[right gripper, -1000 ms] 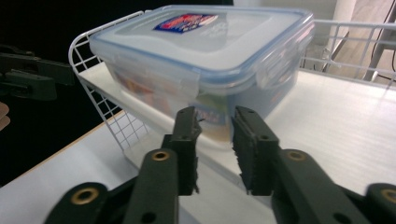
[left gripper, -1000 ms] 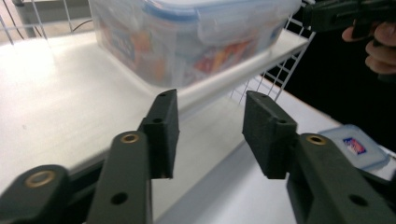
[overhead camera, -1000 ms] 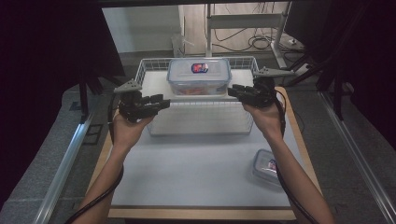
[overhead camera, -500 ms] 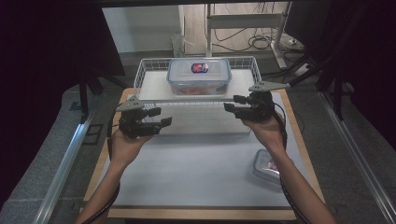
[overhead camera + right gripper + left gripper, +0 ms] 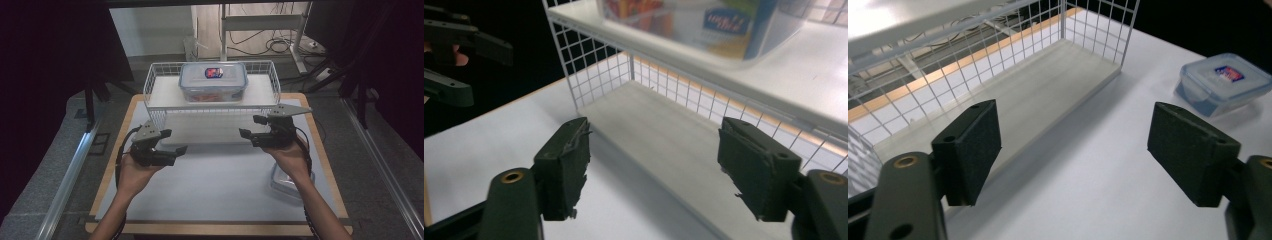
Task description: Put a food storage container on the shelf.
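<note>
A white wire rack [image 5: 159, 96] stands at the back of the table, and a clear lidded food box [image 5: 213, 81] rests on its top shelf. Both grippers hover in front of the rack, over the white table. My left gripper [image 5: 176, 141] is open, its jaws have just been opening, and nothing is between them. In the left gripper view the left gripper [image 5: 1073, 145] faces the rack's bare lower shelf [image 5: 1048, 75]. My right gripper [image 5: 249, 126] is also open, its jaws have just been opening, and they are empty. The right gripper [image 5: 654, 160] sits below the food box [image 5: 724, 25].
A second lidded box [image 5: 286, 181] lies on the table at the right, partly under the right forearm, and shows in the left gripper view as the second box [image 5: 1223, 82]. The table's wooden edge [image 5: 115, 165] frames the white mat. Dark curtains and a cabled stand lie beyond.
Both hands have drawn back from the rack's top shelf toward the person and sunk lower. Both pairs of jaws stand wider apart. The box on the shelf has not moved.
</note>
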A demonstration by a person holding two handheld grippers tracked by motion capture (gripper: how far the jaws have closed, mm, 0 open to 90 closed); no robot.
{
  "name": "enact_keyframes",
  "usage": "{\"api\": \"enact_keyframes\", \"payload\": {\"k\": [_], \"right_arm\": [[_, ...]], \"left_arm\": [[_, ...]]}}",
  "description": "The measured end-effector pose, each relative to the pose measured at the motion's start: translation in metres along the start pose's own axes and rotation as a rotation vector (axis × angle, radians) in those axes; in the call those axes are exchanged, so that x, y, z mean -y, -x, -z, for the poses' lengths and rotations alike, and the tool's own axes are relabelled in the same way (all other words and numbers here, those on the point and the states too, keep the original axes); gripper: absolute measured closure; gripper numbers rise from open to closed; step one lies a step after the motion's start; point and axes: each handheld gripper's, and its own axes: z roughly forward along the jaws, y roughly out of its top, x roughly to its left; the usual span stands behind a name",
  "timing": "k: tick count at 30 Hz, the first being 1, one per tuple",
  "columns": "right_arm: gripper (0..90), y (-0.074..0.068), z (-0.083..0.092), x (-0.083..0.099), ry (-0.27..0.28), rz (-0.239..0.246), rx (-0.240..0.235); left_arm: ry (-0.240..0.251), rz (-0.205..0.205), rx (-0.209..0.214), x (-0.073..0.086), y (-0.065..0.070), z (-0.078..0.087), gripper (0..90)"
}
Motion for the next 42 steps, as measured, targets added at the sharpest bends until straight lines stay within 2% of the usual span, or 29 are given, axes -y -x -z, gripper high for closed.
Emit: {"api": "enact_keyframes", "payload": {"k": [6,8,12,14,20,25,27,28,31,35,40,42], "right_arm": [[21.5,-0.008,-0.001,0.018,-0.031,0.009,0.002],[20.1,-0.010,-0.002,0.024,-0.042,0.014,0.005],[16.9,-0.011,-0.002,0.035,-0.054,0.013,0.017],[14.9,-0.011,-0.002,0.039,-0.052,0.010,0.025],[11.1,-0.013,0.000,0.052,-0.058,-0.003,0.025],[9.6,-0.017,0.005,0.068,-0.054,-0.016,0.013],[10.1,-0.018,0.006,0.070,-0.056,-0.020,0.009],[10.0,-0.021,0.009,0.077,-0.064,-0.045,-0.010],[10.1,-0.023,0.011,0.082,-0.067,-0.049,-0.013],[9.8,-0.030,0.015,0.093,-0.068,-0.033,-0.003],[8.1,-0.042,0.016,0.114,-0.096,0.010,0.021],[7.9,-0.044,0.016,0.117,-0.102,0.015,0.023]], "left_arm": [[-0.015,0.014,-0.003,0.023,0.007,-0.001,12.7],[-0.013,0.016,-0.002,0.025,0.008,-0.001,10.8],[-0.004,0.038,0.015,0.041,0.010,-0.004,9.2],[-0.028,0.026,0.006,0.047,0.012,-0.008,7.7],[-0.023,0.035,0.017,0.056,0.017,-0.010,5.8],[0.034,0.038,0.000,0.070,0.025,-0.004,5.0],[0.043,0.039,-0.002,0.074,0.027,-0.002,4.9],[0.044,0.037,-0.005,0.076,0.028,-0.002,4.7],[0.026,0.026,-0.022,0.085,0.032,-0.001,4.6],[-0.013,0.026,-0.020,0.095,0.037,-0.002,4.2],[-0.067,-0.019,-0.055,0.108,0.048,0.000,3.0],[-0.073,-0.021,-0.059,0.110,0.049,0.001,2.8]]}}
